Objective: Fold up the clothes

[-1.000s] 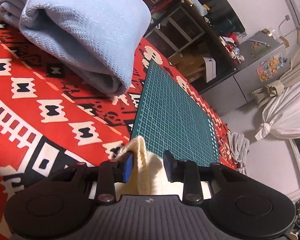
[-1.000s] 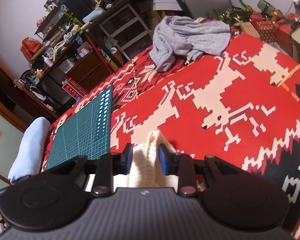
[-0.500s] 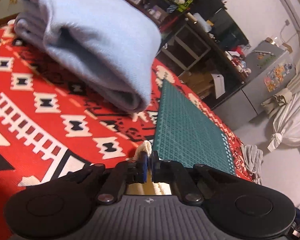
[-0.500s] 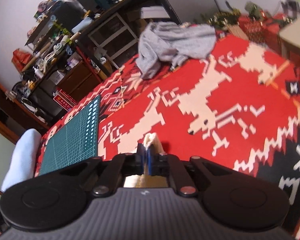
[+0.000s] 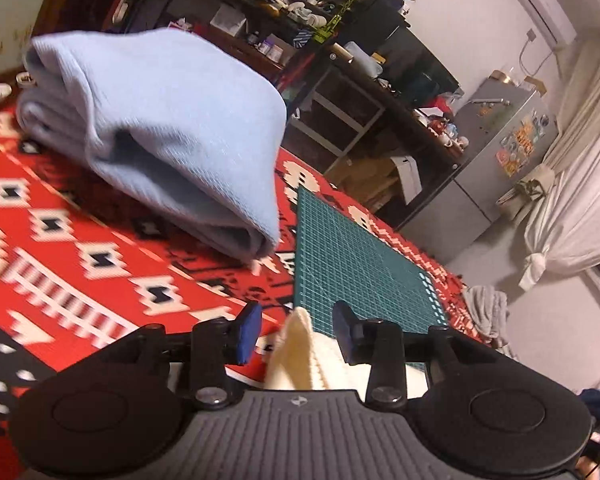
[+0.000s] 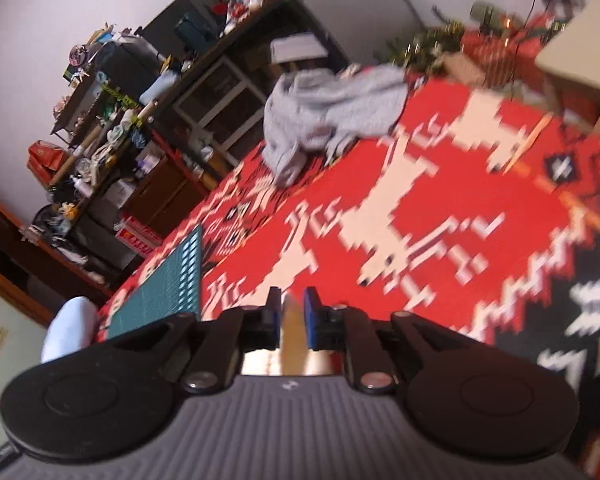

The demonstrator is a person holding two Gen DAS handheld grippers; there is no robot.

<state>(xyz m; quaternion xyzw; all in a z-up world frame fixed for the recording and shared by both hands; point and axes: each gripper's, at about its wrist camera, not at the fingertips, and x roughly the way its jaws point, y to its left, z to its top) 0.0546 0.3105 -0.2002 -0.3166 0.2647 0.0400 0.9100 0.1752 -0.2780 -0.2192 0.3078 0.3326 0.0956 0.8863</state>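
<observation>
A cream knit garment [image 5: 300, 354] rises between the fingers of my left gripper [image 5: 298, 330], which is open and does not pinch it. My right gripper [image 6: 292, 314] is shut on a thin fold of the same cream garment [image 6: 292, 336]. Both hover low over the red patterned cloth [image 5: 80, 240] that covers the work surface. A folded light blue garment [image 5: 160, 140] lies ahead and to the left of the left gripper, and shows as a pale corner [image 6: 66, 328] in the right wrist view. A crumpled grey garment [image 6: 320, 120] sits at the far edge.
A green cutting mat [image 5: 352, 264] lies beside the blue bundle, also seen as a green strip [image 6: 168, 280]. Cluttered dark shelves [image 5: 340, 60] line the far side. A grey fridge [image 5: 500, 152], white curtain [image 5: 572, 208] and a pale wooden stool [image 6: 580, 52] stand around.
My left gripper, shut on the cream garment half a second ago, has opened. The right gripper closed on the garment a second ago and still holds it; both views are blurred by motion.
</observation>
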